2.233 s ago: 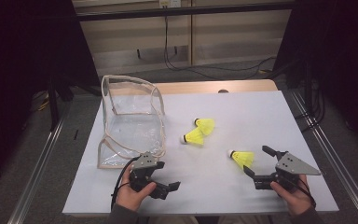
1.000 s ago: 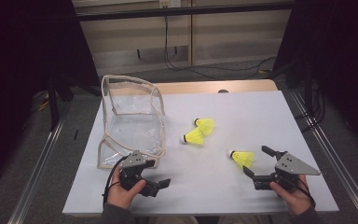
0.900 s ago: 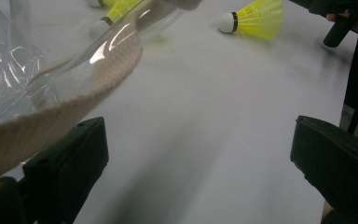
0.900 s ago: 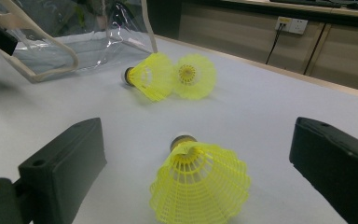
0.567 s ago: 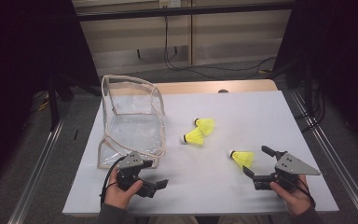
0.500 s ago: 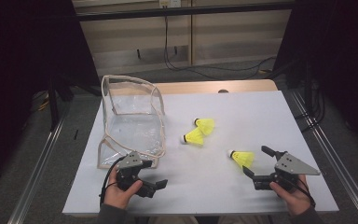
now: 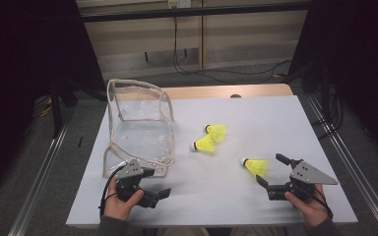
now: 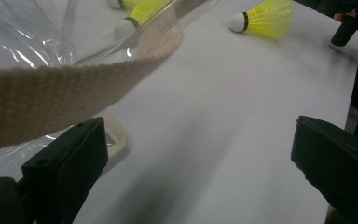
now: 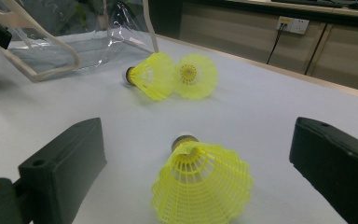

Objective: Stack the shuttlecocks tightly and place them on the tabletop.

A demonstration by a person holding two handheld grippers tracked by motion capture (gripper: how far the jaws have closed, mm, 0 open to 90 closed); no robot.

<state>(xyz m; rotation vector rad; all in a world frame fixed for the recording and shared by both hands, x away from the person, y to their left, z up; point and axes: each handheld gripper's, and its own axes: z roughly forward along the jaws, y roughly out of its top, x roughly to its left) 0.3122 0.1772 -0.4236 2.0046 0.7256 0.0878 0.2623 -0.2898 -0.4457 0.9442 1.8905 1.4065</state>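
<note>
Landmark: clear bag [image 7: 140,125] with beige webbing trim, standing open on the white tabletop [image 7: 275,123].

Left hand-held gripper [image 7: 155,195] sits just beside the bag's near corner, jaws spread wide, nothing between them; in the left gripper view the webbing strap [image 8: 74,88] hangs across just ahead of the jaws.

Right hand-held gripper [image 7: 270,184] is well to the right of the bag, jaws released and pointed at the nearest shuttlecock [image 9: 200,182], which lies on its side between and just ahead of them, cork end away.

Two more shuttlecocks [image 7: 211,137] lie touching, between the bag and the near one.

Handling, by judgement: shuttlecock very light, mesh skirt springy and easily crushed; pinch gently near the cork. Bag film floppy and slick; the stiffer strap is the hold.
</note>
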